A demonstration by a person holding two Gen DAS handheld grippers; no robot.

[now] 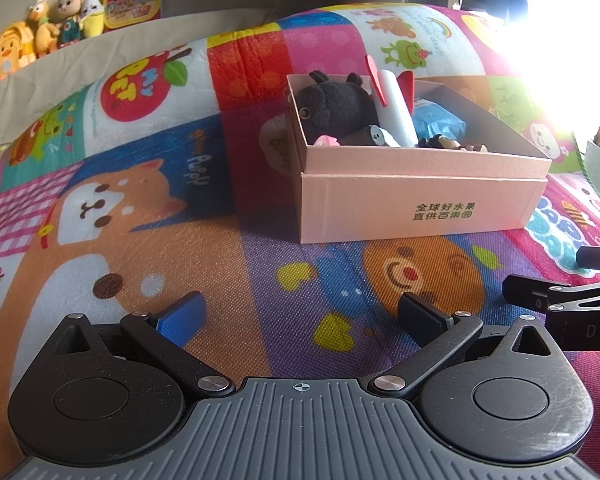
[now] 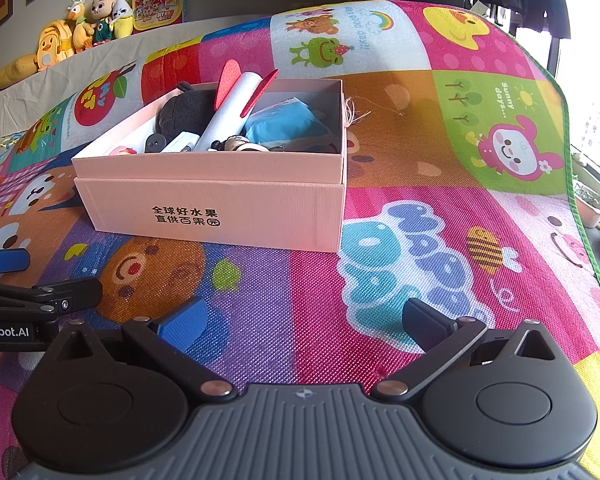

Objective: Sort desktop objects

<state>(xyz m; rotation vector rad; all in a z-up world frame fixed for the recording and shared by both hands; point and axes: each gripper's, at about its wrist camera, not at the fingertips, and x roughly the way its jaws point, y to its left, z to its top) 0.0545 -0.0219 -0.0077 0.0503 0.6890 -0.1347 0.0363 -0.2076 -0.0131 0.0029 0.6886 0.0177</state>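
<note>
Both the left gripper (image 1: 300, 316) and right gripper (image 2: 304, 322) sit spread and empty at frame bottom, since the pink box (image 2: 220, 216) at centre seemingly holds everything.

The box (image 2: 220, 204) sat on the play mat (image 2: 440, 240), out in front of both grippers. Inside it, the plush toy (image 2: 188, 110) was at the back left, the foam roll (image 2: 230, 110) leaned across the middle, and the pouch (image 2: 288, 122) lay right of that. Stuffed toys (image 2: 84, 26) lined up way behind, off to the left.
</note>
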